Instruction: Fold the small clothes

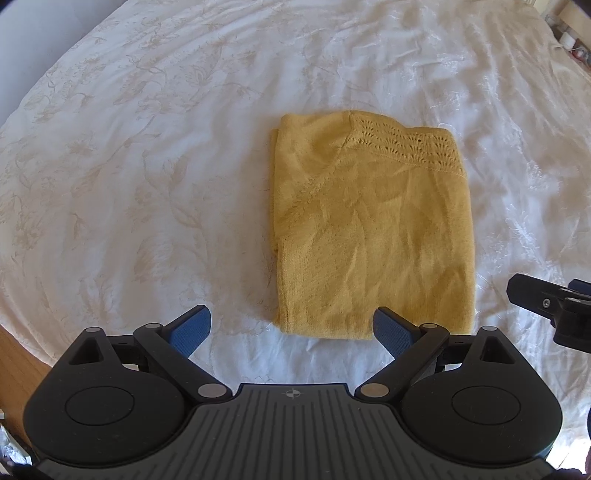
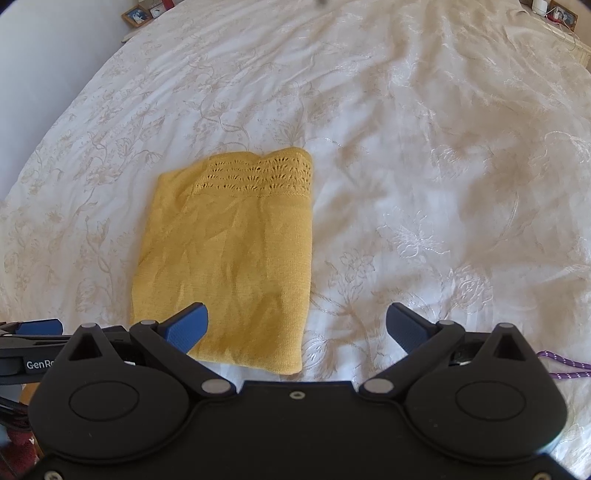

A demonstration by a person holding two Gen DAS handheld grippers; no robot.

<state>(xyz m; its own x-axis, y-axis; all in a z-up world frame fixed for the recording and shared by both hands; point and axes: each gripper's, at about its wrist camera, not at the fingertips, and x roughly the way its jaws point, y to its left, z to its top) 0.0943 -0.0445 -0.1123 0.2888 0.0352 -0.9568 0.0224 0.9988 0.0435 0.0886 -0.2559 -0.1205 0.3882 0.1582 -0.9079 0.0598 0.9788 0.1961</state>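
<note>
The yellow knit top [image 1: 373, 229] lies folded in a neat rectangle on the bed [image 1: 147, 147]; both the left gripper [image 1: 291, 328] and right gripper [image 2: 297, 325] hover at its near edge, jaws released, holding nothing; I'd say pinch both near corners evenly, then carry them to the lacy edge

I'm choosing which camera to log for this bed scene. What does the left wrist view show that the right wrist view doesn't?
Left wrist only: wooden floor past the bed edge, and the right tongs from the side.

Right wrist only: a framed photo and a purple cord.

Both: the folded yellow knit top on the white floral bedspread, and open tongs with blue pads.
</note>
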